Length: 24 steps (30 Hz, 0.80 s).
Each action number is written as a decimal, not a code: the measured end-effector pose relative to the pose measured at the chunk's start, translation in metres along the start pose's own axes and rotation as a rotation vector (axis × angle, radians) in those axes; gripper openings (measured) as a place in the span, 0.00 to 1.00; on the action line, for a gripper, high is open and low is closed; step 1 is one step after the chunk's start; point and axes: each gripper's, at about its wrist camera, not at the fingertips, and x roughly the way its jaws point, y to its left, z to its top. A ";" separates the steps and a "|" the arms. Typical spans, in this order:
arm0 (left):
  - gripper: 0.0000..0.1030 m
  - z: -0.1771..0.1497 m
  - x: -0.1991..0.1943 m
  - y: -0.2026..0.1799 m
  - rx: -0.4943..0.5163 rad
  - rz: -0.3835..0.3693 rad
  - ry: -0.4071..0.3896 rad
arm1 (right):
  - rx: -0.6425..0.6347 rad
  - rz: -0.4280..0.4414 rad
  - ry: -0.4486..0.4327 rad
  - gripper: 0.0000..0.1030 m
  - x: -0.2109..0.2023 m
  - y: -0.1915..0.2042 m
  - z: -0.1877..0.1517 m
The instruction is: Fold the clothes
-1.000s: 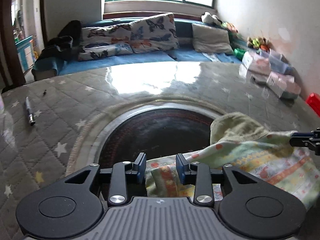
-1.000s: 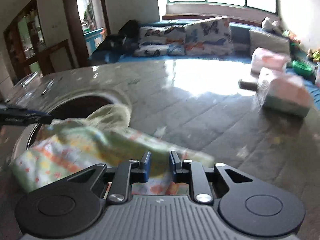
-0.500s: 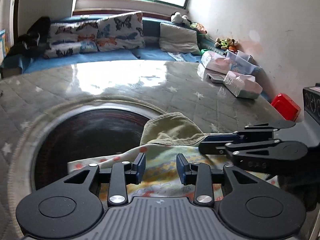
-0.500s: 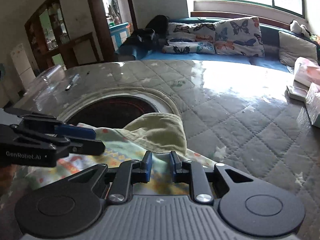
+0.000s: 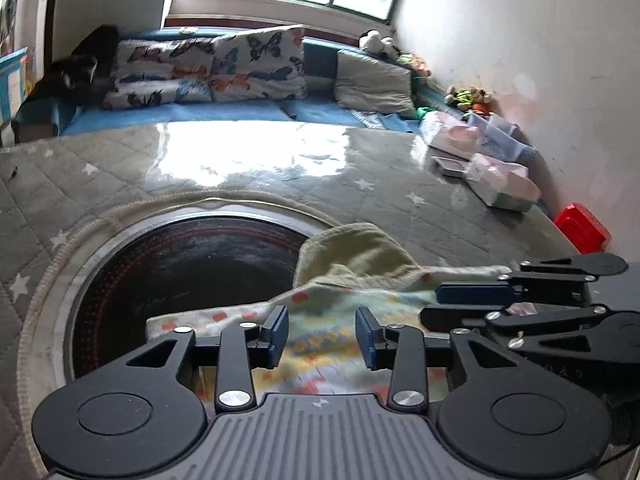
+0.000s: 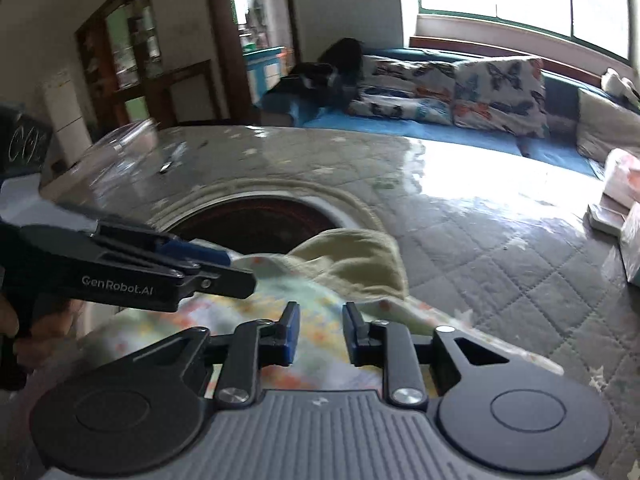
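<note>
A small garment with an orange, yellow and blue print and a plain olive-green part [image 5: 356, 252] lies on the quilted grey table, partly over a round black inset. My left gripper [image 5: 321, 334] hovers over its printed part [image 5: 316, 344] with the jaws apart and nothing between them. My right gripper [image 6: 318, 334] is also open over the print [image 6: 224, 320], with the green part [image 6: 352, 256] just ahead. Each gripper shows side-on in the other's view, the right [image 5: 468, 304] and the left [image 6: 236, 276], close together above the cloth.
The round black inset [image 5: 180, 264] with a metal rim sits in the table. Pink and white boxes [image 5: 492, 184] and a red box [image 5: 582, 232] stand at the right edge. A pen [image 6: 165, 168] lies far left. A blue sofa with butterfly pillows [image 5: 240, 68] is behind.
Both grippers have swung toward each other over the garment. The right gripper's jaws have opened slightly. The garment lies flatter on the table than one second ago.
</note>
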 end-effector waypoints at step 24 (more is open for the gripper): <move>0.42 -0.080 -0.051 -0.020 0.070 0.074 -0.085 | -0.146 0.034 -0.020 0.31 -0.034 0.071 -0.056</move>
